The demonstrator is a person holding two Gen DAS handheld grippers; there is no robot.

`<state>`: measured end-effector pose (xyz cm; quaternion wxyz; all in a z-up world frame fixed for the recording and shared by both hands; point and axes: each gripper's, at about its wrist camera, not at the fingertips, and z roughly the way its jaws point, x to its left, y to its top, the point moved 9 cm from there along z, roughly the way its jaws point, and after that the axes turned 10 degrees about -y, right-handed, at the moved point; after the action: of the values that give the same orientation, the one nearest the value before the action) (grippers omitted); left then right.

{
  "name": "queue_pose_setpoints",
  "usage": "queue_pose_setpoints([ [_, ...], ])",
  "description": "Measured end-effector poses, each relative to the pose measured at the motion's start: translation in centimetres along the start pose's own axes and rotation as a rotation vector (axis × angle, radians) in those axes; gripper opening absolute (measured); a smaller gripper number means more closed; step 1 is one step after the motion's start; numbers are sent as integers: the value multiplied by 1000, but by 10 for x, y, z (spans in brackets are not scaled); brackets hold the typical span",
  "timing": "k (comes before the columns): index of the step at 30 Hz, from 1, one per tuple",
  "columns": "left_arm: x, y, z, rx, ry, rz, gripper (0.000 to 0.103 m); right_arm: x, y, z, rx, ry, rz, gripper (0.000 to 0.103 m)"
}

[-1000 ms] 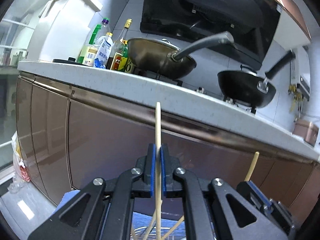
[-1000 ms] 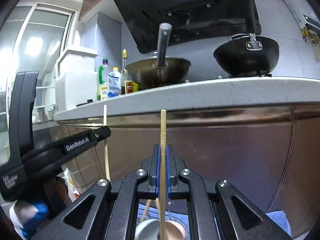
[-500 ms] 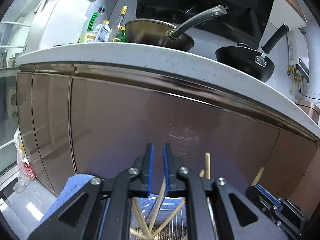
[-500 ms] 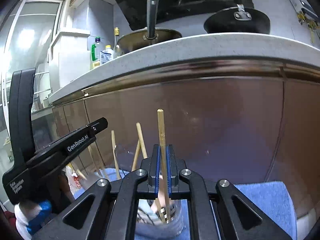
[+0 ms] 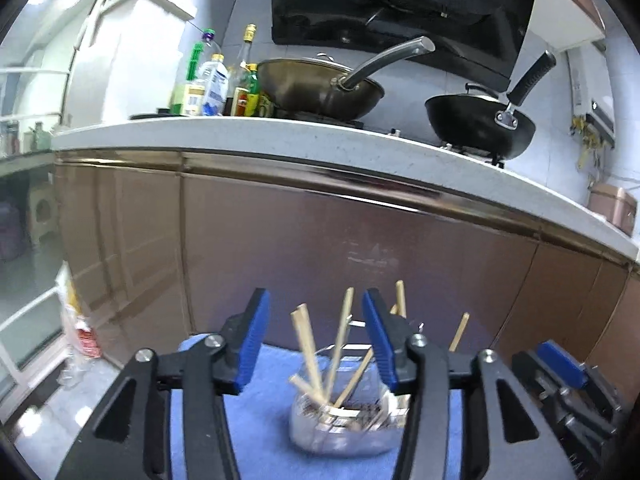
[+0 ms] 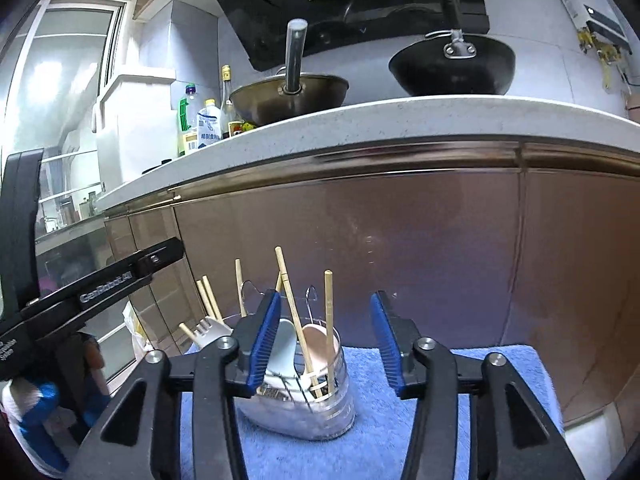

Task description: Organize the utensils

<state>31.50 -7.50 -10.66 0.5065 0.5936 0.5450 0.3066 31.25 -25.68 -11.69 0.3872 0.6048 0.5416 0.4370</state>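
Observation:
A clear utensil holder [image 5: 340, 424] stands on a blue towel [image 5: 264, 420] and holds several wooden chopsticks [image 5: 340, 340] leaning at angles. In the right wrist view the holder [image 6: 312, 396] also contains white and pink spoons [image 6: 316, 340] and chopsticks [image 6: 329, 320]. My left gripper [image 5: 316, 344] is open and empty, just above and behind the holder. My right gripper [image 6: 324, 344] is open and empty, its jaws on either side of the holder's top. The left gripper's body [image 6: 80, 292] shows at the left of the right wrist view.
Brown cabinet doors [image 5: 320, 240] rise right behind the towel under a white countertop [image 5: 280, 140]. A wok [image 5: 320, 88], a black pan [image 5: 480, 124] and bottles [image 5: 212, 80] stand on the counter. The towel [image 6: 460, 380] extends to the right.
Both grippers have opened and let go of their chopsticks, which now stand in the holder. Both grippers have drawn back and up from the holder.

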Motion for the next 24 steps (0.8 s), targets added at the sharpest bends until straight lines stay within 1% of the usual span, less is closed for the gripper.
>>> queue_pose_setpoints([
  [1,0,-1,-6,6,4,7,49,-2,-1,-5,3,-11,-3,50],
  [3,1,-1,-18,17,20,17,49,-6,-3,-17,10,-30,-6,58],
  [7,-2,-4,-43,27,39,57,54,-17,-9,-41,17,-69,-10,65],
  [9,-6,-5,-53,31,51,84,55,-22,-10,-52,19,-79,-4,74],
  [11,-9,-7,-65,33,62,114,56,-27,-11,-64,14,-97,-7,76],
  [13,-12,-8,-73,40,58,124,57,-30,-10,-75,7,-109,-11,81],
  [14,-12,-8,-77,43,56,124,58,-32,-10,-80,4,-114,-14,85],
  [15,-13,-8,-80,44,57,125,58,-33,-11,-87,2,-121,-18,87],
  [17,-15,-10,-88,47,54,133,59,-35,-12,-97,-2,-128,-23,88],
  [21,-19,-15,-103,56,42,143,61,-37,-17,-114,-11,-143,-29,96],
  [24,-21,-20,-111,67,32,140,63,-36,-22,-124,-2,-141,-30,97],
])
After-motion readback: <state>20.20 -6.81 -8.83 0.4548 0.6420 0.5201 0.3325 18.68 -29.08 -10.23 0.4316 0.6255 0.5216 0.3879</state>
